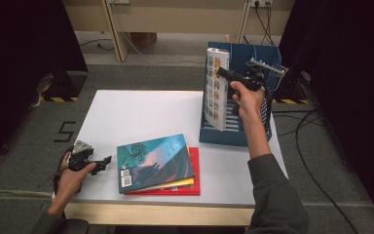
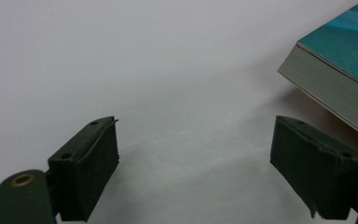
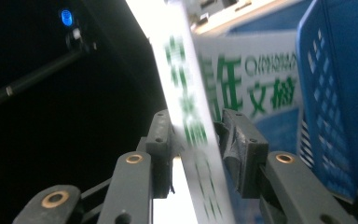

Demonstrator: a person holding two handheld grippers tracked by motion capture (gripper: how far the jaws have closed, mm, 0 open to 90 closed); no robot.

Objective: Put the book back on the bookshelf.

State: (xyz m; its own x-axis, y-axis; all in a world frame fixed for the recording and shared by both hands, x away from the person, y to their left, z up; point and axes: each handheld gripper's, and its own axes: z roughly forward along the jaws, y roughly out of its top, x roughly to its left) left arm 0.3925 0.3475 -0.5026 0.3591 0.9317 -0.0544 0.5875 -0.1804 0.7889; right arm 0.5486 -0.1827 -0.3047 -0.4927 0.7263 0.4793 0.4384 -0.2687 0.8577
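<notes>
A white book (image 1: 216, 90) stands upright in the left slot of the blue file rack (image 1: 253, 129). My right gripper (image 1: 224, 73) is shut on its top edge; in the right gripper view the white spine with green print (image 3: 192, 126) sits pinched between the two pads. A stack of books lies flat at the table's front middle, a teal-covered book (image 1: 155, 162) on top of a yellow one and a red one (image 1: 194, 187). My left gripper (image 1: 106, 162) rests open just left of that stack. In the left gripper view the teal book's corner (image 2: 340, 79) shows beside the right pad (image 2: 314, 163).
The white table (image 1: 141, 114) has bare surface across its back left. The rack's perforated blue wall (image 3: 335, 93) stands close beside the held book. Cables (image 1: 311, 161) run over the floor at the right. A black weight (image 1: 61, 87) lies on the floor at the left.
</notes>
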